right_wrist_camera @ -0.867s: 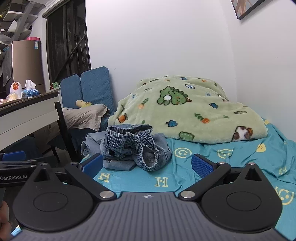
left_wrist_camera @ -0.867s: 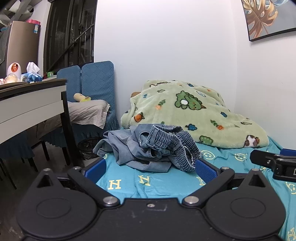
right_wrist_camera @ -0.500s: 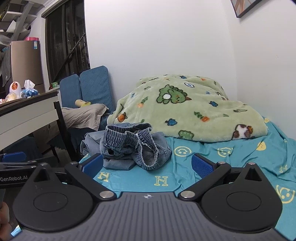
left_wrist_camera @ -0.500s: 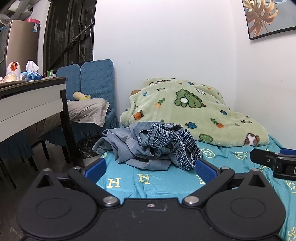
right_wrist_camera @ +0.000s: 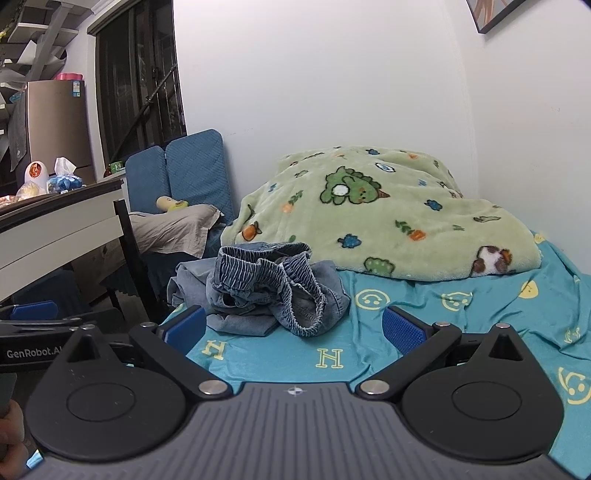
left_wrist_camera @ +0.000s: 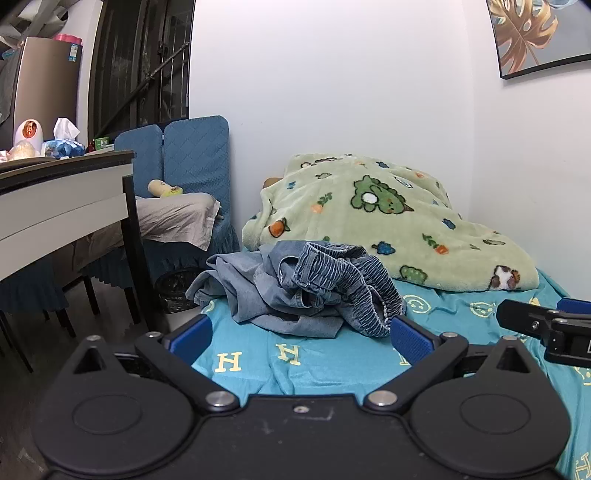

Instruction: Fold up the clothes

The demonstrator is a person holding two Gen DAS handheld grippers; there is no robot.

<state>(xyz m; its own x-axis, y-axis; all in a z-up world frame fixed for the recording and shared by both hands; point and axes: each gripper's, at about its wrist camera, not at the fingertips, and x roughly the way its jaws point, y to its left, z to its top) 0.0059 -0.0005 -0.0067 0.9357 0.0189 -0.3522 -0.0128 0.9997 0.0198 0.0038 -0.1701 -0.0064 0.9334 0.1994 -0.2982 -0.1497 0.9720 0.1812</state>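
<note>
A: Left side, listed?
B: Desk point(left_wrist_camera: 66, 206) carrying a tissue box point(left_wrist_camera: 62, 146); beside it, blue chairs point(left_wrist_camera: 184, 155) with a grey pillow point(left_wrist_camera: 173, 219).

A: Centre?
B: Denim clothes point(left_wrist_camera: 306, 288), one crumpled heap, unfolded, on the bed point(left_wrist_camera: 332, 362) with its teal sheet, near the bed's left edge, just in front of a green cartoon blanket point(left_wrist_camera: 388, 221).

A: Tools?
B: Left hand-held gripper point(left_wrist_camera: 301, 338): blue fingers spread wide, nothing held, short of the heap. Right hand-held gripper point(right_wrist_camera: 293, 328): likewise wide, nothing held, over the sheet, the heap just beyond.

A: Far right?
B: Framed leaf picture point(left_wrist_camera: 535, 33) on the wall.
</note>
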